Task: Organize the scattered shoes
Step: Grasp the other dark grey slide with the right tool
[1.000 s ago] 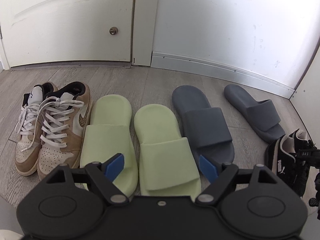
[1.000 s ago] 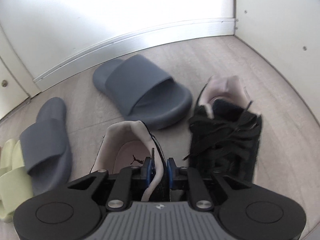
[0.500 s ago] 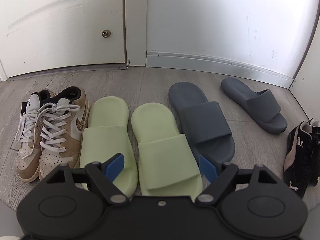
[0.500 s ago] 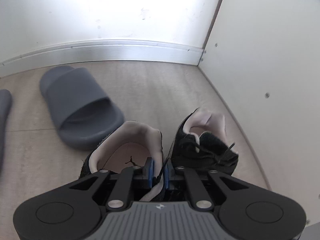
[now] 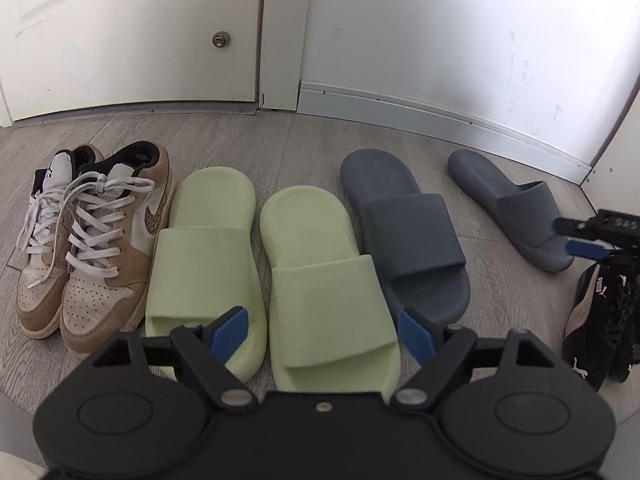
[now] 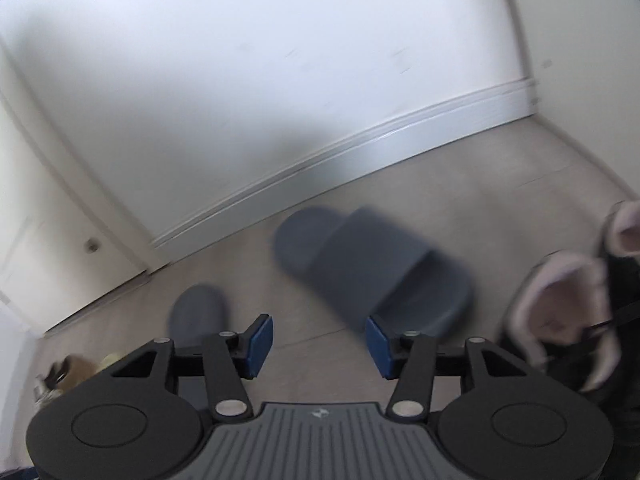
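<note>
One slide is out of line: the far grey slide [image 5: 510, 208] sits angled near the baseboard [image 5: 440, 116], well apart from its mate, the near grey slide [image 5: 408, 232]. The rest of the row looks sorted: tan sneakers [image 5: 92, 236] at the left, then the green slides [image 5: 272, 264], side by side with toes toward the camera.

Right gripper [image 6: 318, 344]: jaws opening, nothing between them, and the view is motion-blurred. It points at the floor just short of the stray slide [image 6: 372, 272]. The black sneakers [image 6: 568, 308] sit at its right, paired, pink lining showing, against the side panel [image 5: 624, 152].

Left gripper [image 5: 320, 334]: jaws spread wide, empty, hovering over the toe end of the green slides.

Handling guess for the grey slide:
- Moulded foam, so light. Low grip force is enough.
- Soft and springy. The sole will flex if pinched at the toe or heel tip, and may pivot in the jaws.
- Matte surface, probably not slippery against the blue pads [image 6: 260, 344].
- Not fragile, so a drop costs nothing but alignment.

Best hold is probably the strap: one pad under the band, one on top, near its middle. The side wall of the sole at mid-length is a fallback. It needs a turn to go parallel with its mate, then set down just beside it.
</note>
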